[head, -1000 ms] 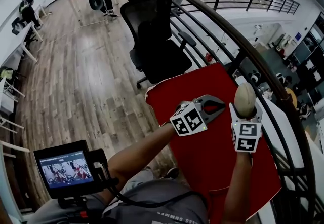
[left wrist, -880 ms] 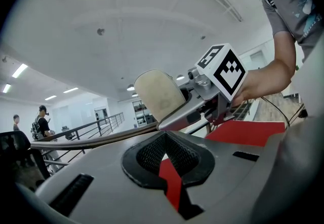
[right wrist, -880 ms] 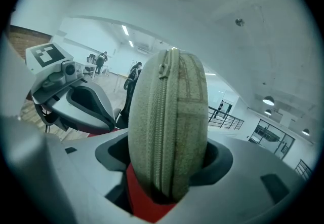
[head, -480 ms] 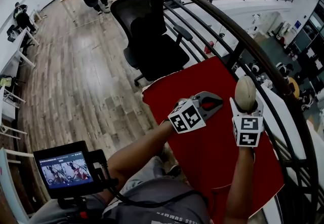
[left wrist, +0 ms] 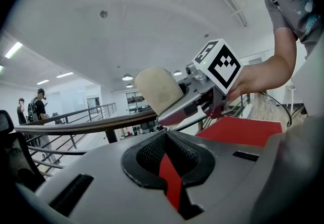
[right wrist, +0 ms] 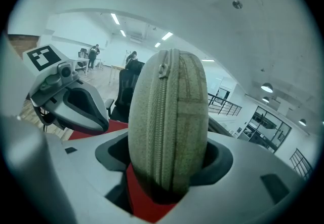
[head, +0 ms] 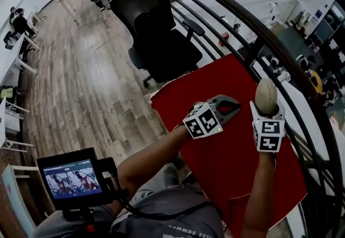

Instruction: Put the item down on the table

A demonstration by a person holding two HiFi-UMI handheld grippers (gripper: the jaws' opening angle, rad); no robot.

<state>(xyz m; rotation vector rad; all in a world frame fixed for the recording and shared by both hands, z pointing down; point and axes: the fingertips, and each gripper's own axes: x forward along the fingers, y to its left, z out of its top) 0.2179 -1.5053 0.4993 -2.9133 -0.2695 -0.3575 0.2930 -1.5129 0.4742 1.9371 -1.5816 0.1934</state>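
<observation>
At frame right, over red table (head: 218,156): beige oval case (head: 266,96), woven fabric, zipped, clamped by right gripper (head: 267,111). Left gripper (head: 233,107): jaws together, empty.

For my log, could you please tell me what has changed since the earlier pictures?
Nothing has visibly changed apart from the head view drifting. The right claw still holds the beige zipped pouch above the red table; the left claw stays shut and empty beside it.
</observation>
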